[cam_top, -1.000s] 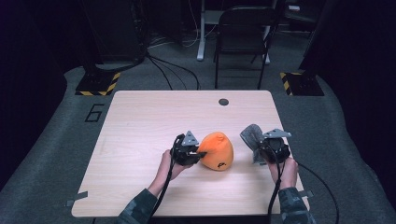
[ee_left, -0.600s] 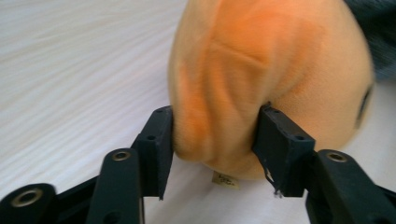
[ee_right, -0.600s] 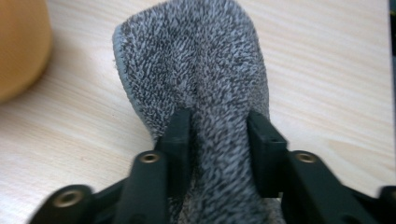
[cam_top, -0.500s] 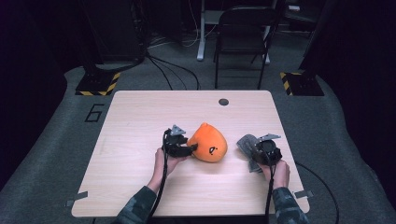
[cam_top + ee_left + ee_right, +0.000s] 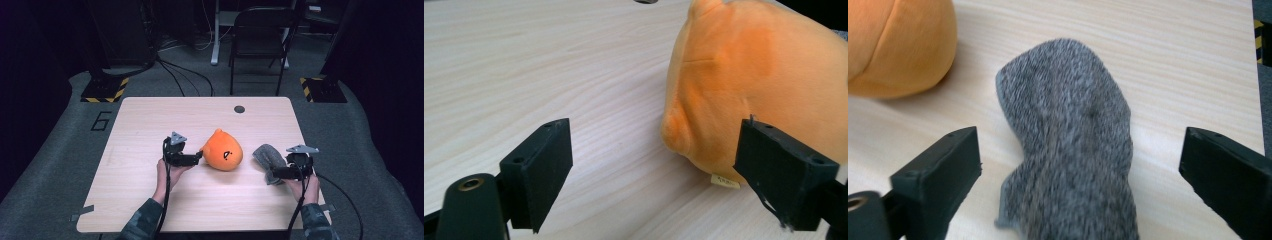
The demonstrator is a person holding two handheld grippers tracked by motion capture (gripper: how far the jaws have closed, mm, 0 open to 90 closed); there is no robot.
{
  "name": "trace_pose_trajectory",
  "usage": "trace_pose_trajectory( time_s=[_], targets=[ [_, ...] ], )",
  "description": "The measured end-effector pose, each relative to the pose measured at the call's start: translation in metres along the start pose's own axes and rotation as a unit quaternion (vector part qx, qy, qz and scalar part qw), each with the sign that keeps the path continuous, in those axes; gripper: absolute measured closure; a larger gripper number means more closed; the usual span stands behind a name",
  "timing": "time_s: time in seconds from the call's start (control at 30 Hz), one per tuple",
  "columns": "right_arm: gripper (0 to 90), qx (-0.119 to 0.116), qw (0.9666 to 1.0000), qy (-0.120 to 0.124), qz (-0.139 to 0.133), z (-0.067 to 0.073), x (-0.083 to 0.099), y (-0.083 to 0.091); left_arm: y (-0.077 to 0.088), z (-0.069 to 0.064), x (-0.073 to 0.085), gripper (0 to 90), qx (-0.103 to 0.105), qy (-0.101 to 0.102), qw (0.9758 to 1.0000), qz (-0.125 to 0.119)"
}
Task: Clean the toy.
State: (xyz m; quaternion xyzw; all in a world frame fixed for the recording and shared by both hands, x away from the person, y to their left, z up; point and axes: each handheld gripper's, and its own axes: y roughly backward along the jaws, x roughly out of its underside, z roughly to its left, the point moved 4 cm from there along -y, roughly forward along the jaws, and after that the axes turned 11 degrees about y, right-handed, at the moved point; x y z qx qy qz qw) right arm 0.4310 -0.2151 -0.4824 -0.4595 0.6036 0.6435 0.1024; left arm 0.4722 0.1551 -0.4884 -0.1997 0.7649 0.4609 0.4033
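The orange plush toy (image 5: 223, 152) lies near the centre of the table (image 5: 150, 120). The left gripper (image 5: 198, 158) sits at its 9 o'clock, jaws apart and just opened, clamping nothing. The grey sock (image 5: 267, 156) lies at the toy's 3 o'clock, between the parted, just-opened jaws of the right gripper (image 5: 270, 175), pads clear of it.

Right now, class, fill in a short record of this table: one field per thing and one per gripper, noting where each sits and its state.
table: light wood, small dark disc near far edge
orange plush toy: lies mid-table
grey sock: lies right of the toy
left gripper: fingers open and just been opening, toy's edge by one finger, not pressed
right gripper: fingers open and just been opening, sock between them, released
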Motion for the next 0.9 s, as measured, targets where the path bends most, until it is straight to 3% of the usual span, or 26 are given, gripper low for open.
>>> trace_pose_trajectory(
  time_s=[0.1, 0.23, 0.4, 0.5, 0.6, 0.77, 0.8, 0.9],
  targets=[
    [0.0, -0.005, 1.0, 0.007, -0.003, 0.0, 0.009, 0.007, 0.013, 0.001, 0.007, 13.9, -0.011, -0.03, 0.9995, -0.001],
    [0.0, -0.017, 0.9998, 0.01, -0.004, -0.001, 0.028, 0.013, 0.027, 0.013, 0.023, 11.6, -0.023, -0.031, 0.9992, -0.003],
    [0.0, -0.028, 0.9994, 0.018, 0.012, -0.003, 0.06, 0.01, 0.044, 0.033, 0.05, 6.1, -0.041, -0.042, 0.9981, 0.019],
    [0.0, -0.034, 0.9992, 0.014, 0.016, -0.003, 0.072, 0.007, 0.051, 0.045, 0.068, 4.7, -0.062, -0.054, 0.9958, 0.04],
    [0.0, -0.032, 0.9986, 0.027, 0.032, -0.004, 0.082, 0.003, 0.05, 0.058, 0.083, 3.5, -0.08, -0.06, 0.9928, 0.066],
    [0.0, -0.028, 0.9977, 0.033, 0.051, -0.007, 0.093, -0.004, 0.046, 0.073, 0.091, 1.6, -0.08, -0.054, 0.9922, 0.079],
    [0.0, -0.032, 0.9978, 0.024, 0.052, -0.007, 0.095, -0.004, 0.045, 0.075, 0.092, 1.1, -0.079, -0.052, 0.9923, 0.079],
    [0.0, -0.038, 0.9982, 0.026, 0.038, -0.011, 0.098, -0.005, 0.044, 0.078, 0.092, 0.0, -0.068, -0.041, 0.9934, 0.082]
  ],
)
